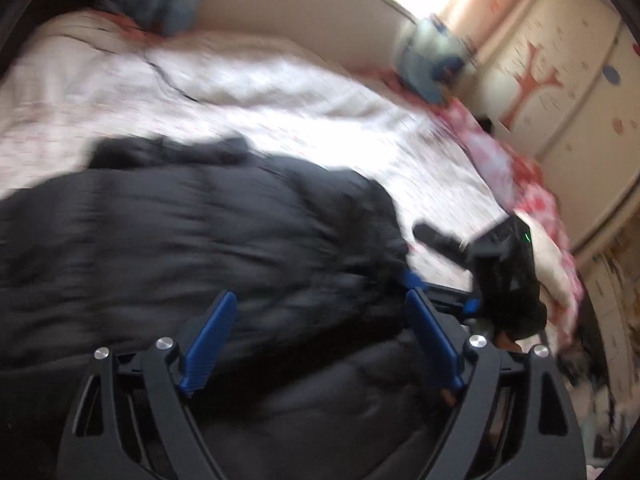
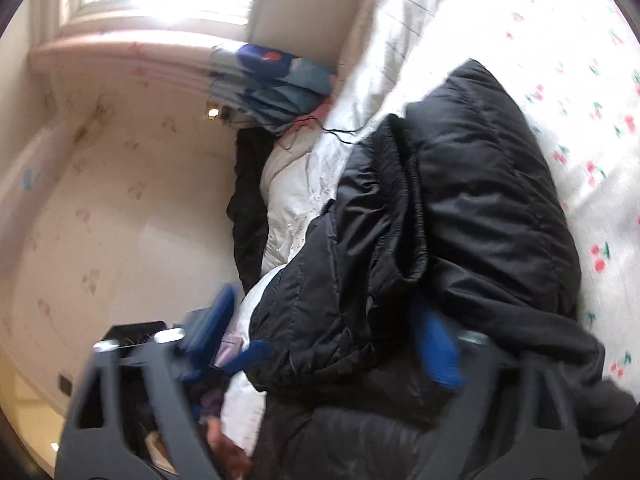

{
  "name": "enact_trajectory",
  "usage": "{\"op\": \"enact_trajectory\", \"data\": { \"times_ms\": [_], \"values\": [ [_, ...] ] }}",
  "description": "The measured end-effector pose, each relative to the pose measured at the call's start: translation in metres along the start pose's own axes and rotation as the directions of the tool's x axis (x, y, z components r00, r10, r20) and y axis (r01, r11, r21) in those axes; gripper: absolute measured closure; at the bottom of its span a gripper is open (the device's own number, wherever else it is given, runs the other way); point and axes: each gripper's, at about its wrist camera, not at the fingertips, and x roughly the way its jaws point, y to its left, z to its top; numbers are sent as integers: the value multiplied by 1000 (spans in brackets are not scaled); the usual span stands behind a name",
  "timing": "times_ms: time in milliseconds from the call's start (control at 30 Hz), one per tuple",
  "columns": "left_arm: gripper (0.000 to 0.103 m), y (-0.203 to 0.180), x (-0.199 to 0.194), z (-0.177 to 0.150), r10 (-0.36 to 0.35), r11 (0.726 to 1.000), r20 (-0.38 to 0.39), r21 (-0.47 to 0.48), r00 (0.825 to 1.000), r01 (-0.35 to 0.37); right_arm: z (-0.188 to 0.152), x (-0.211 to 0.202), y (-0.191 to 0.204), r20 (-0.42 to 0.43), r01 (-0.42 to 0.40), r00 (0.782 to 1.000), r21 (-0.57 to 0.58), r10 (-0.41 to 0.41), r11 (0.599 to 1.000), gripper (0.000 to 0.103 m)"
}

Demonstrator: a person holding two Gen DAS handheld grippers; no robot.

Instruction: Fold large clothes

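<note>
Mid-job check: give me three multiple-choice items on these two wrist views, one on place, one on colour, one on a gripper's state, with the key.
1. Where does the black quilted puffer jacket lie?
A. on the white cherry-print bedsheet
B. on a chair
C. on the floor

2. What colour are the pads on the gripper fingers?
A. red
B. blue
C. yellow

3. How do the left gripper's jaws stand?
A. shut on a sleeve
B. shut on nothing
C. open over the jacket

Key: 1 A, the sheet shows all round the jacket; 2 B, both pads are blue in the left wrist view; 3 C, the pads stand wide apart with black fabric seen between, neither visibly pressing.
</note>
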Motion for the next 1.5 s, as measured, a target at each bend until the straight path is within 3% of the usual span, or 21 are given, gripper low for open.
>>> {"op": "enact_trajectory", "data": {
  "times_ms": [33,133,333,433,600,700,733,800,833,867,933,967,1000,1067,1100,1167,1233,1333,1367,1433,1500],
  "values": [
    [20,8,-10,0,42,999,23,-5,999,-41,-2,-1,-3,10,-5,1000,8,5,1000,93],
    [20,46,-40,2,143,988,80,-71,987,-137,-2,-5,2,51,7,999,-30,-6,1000,95],
    [17,88,-64,0,204,965,171,-203,964,-169,3,-45,53,196,70,980,-202,-30,977,97],
    [17,111,-49,-8,207,949,142,-271,968,-163,5,-51,28,209,163,968,-117,-136,980,97],
    [17,133,-9,-34,241,931,9,-286,970,-229,0,-39,-28,92,235,966,91,-243,968,96],
    [17,128,-7,-35,254,933,-4,-262,967,-246,-2,-53,-4,191,346,919,35,-346,938,91],
    [17,127,-10,-34,251,932,1,-271,968,-242,-4,-64,17,281,413,877,-24,-390,911,90],
    [17,126,-22,-31,230,934,48,-290,972,-207,-8,-77,45,397,484,820,-98,-412,869,78],
    [17,125,-27,-30,228,935,64,-293,972,-200,-12,-80,58,444,474,817,-152,-368,868,60],
    [17,125,-30,-30,233,934,74,-295,970,-202,-15,-79,65,461,462,823,-199,-333,864,43],
    [14,130,-30,-31,244,927,72,-310,967,-211,-21,-57,83,413,419,871,-337,-267,843,33],
    [14,136,-23,-35,251,918,42,-327,967,-224,-21,-40,84,343,388,902,-375,-264,842,30],
    [14,139,-16,-36,253,913,20,-335,967,-232,-22,-22,78,268,390,915,-386,-302,836,30],
    [14,141,-4,-43,266,914,-12,-315,964,-256,-24,10,40,128,487,872,-329,-473,809,30],
    [14,139,0,-43,277,915,-24,-299,961,-271,-24,15,20,80,511,856,-274,-510,815,29],
    [14,138,0,-41,271,919,-37,-288,962,-270,-17,9,0,36,486,872,-179,-488,855,31],
    [14,139,-12,-36,237,919,-52,-311,970,-241,-9,-8,15,72,473,881,-176,-468,863,32],
    [14,143,-68,-46,199,913,-19,-360,980,-193,-9,-50,52,128,429,903,-227,-410,874,31],
    [14,143,-89,-55,198,915,-8,-357,980,-188,-14,-69,61,139,427,904,-242,-404,871,25],
    [14,145,-134,-83,255,918,-33,-305,966,-253,-22,-101,65,131,437,899,-255,-417,863,17],
    [12,154,-165,-118,342,900,-104,-251,934,-357,-41,-133,54,94,480,876,-263,-473,837,17]
  ]
}}
